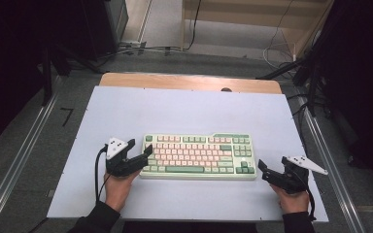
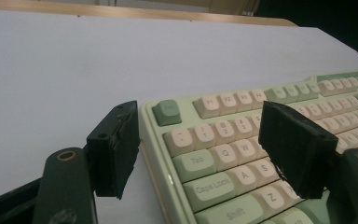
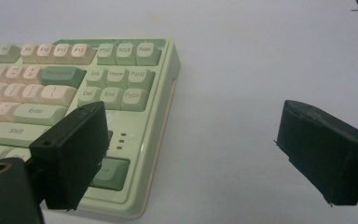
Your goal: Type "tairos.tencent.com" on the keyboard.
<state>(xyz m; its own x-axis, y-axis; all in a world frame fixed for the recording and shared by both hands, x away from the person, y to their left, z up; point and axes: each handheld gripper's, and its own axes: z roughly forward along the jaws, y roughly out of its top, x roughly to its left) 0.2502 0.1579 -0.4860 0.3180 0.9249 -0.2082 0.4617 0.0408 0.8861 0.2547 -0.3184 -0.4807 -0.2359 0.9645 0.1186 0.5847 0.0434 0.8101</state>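
Nearest, left gripper [image 1: 146, 151] straddling the keyboard's [image 1: 199, 156] left edge, fingers [image 2: 114, 149] released, nothing pressed yet. Right gripper [image 1: 261, 167] likewise released at the right end. Best closed evenly on both short edges (pads on the case, not keycaps). Mint-green case, cream and green keys, lying flat mid-worktop [image 1: 184, 109].

White tabletop [image 1: 184, 111], wooden table edge [image 1: 189, 81], grey floor [image 1: 39, 145], floor cables [image 1: 141, 47]
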